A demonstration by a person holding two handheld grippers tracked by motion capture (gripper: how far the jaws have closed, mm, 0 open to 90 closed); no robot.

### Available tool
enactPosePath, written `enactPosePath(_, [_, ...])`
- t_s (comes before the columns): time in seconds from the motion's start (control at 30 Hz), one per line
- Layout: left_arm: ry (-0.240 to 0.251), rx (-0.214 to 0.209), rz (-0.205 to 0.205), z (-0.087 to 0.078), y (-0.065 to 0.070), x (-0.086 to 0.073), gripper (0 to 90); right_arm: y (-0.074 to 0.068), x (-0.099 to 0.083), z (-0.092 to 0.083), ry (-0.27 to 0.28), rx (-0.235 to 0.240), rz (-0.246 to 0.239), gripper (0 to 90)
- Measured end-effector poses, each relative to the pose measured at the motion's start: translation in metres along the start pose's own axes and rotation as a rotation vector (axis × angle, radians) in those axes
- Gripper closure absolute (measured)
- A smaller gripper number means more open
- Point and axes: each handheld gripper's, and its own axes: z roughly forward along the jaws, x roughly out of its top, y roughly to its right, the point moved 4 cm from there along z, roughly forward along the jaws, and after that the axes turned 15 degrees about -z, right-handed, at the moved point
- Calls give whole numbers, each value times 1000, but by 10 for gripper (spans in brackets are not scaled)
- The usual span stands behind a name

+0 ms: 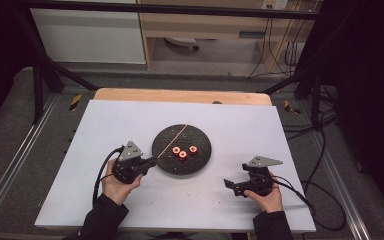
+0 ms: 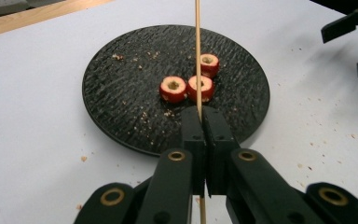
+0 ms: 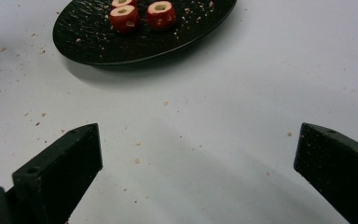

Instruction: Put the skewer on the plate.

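white table top (image 1: 130, 200), scattered crumbs (image 3: 137, 161), wooden cabinet (image 1: 200, 30)

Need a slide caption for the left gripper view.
Left tongs clamp a wooden skewer over three cored red fruit pieces on a black plate.

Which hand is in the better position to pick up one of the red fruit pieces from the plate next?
Right. The right gripper is open and empty, aimed toward the plate. The left gripper is shut on the skewer, so it cannot take a fruit piece.
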Motion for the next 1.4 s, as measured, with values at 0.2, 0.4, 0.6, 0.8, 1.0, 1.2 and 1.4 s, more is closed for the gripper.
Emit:
enactPosePath(0.2, [-20, 21, -13, 13, -3, 9, 882, 2, -3, -3, 4, -2, 8, 18])
enactPosePath(0.4, [-41, 40, -28, 28, -6, 13, 881, 3, -4, -4, 10, -2, 4, 18])
enactPosePath(0.6, [-66, 64, -38, 40, -11, 15, 882, 1, -5, -3, 4, 11, 9, 18])
enactPosePath(0.8, [-87, 89, -46, 53, -15, 14, 882, 1, -4, -4, 7, 11, 10, 18])
enactPosePath(1.0, [-115, 116, -44, 65, -18, 12, 882, 1, -5, -3, -1, 10, 8, 19])
enactPosePath(1.2, [-143, 149, -27, 75, -20, 7, 882, 1, -6, -2, -2, 9, 10, 21])
enactPosePath(1.4, [-167, 177, -30, 84, -22, 4, 881, 1, -6, -2, -1, 13, 8, 24])
